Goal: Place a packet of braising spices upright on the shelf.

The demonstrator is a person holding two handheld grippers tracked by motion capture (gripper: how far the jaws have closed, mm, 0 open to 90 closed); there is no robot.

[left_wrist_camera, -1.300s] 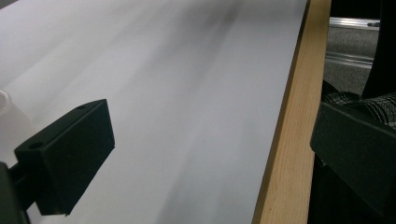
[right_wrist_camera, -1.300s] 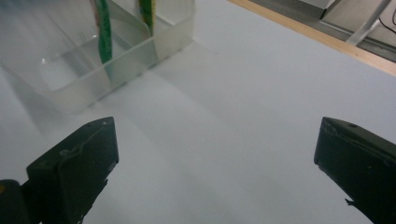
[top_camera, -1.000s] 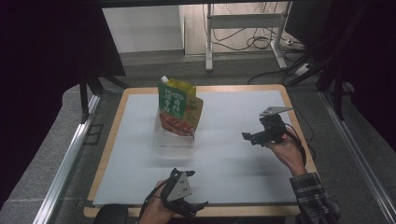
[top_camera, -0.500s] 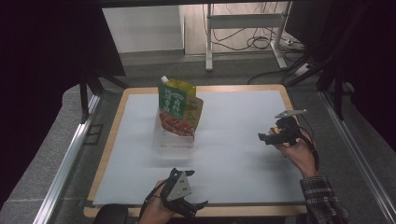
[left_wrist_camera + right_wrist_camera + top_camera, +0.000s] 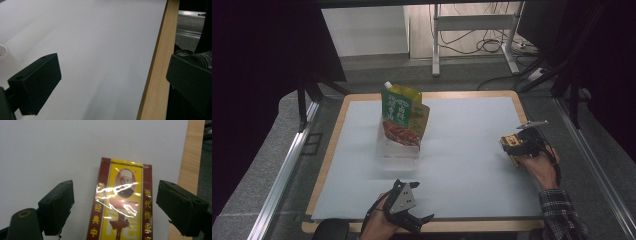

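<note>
Lowered toward the table edge, right gripper [image 5: 115, 207] narrows, spread jaws flanking yellow packet [image 5: 122, 202] untouched.

Glossy film-wrapped box [image 5: 121, 207] on matt white sheet [image 5: 50, 152].

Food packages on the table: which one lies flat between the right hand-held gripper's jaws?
The yellow and maroon box, lying flat by the table's right edge. The green pouch stands upright in a clear tray, far off.

High view: above near side, looks forward-down over whole white mat [image 5: 472, 150]. Gripper views: close, low over same mat; right one faces yellow box [image 5: 120, 207].
</note>
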